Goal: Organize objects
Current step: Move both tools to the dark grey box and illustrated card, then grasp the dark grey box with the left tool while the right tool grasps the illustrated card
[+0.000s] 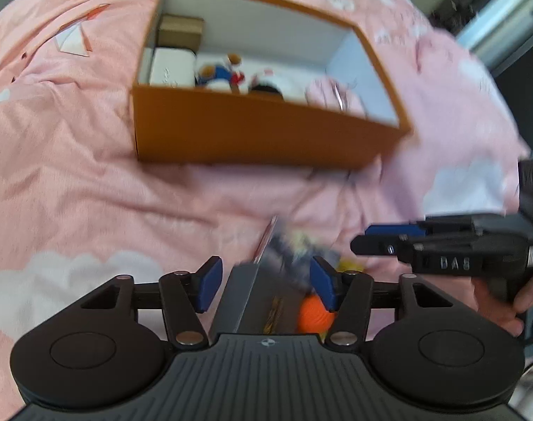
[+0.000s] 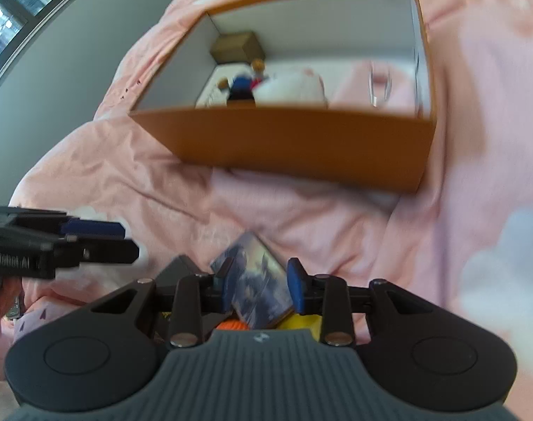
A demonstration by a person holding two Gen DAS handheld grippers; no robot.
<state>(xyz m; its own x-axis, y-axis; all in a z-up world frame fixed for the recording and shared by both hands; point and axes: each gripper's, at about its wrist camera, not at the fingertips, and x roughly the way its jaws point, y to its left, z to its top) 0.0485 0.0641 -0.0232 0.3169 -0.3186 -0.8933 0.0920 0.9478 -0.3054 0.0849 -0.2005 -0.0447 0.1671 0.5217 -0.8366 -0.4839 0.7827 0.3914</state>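
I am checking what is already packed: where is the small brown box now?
In both wrist views the small brown box sits inside the orange box, in its far left corner.

orange box [image 1: 252, 137] on pink quilt [image 1: 73, 175] | left tool [image 1: 264, 286] open over grey box [image 1: 242, 298]

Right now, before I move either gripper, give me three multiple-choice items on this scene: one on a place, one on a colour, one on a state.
1. Where is the small brown cardboard box?
A. inside the orange open-top box, in a far corner
B. on the bedspread
C. in the right gripper

2. What colour is the bedspread?
A. green
B. pink
C. grey

3. What is the state of the left gripper?
A. shut tight
B. out of view
C. open

Answers: 1 A, it sits against the white inner walls; 2 B, pink cloth lies all around the orange box; 3 C, its blue pads stand apart.
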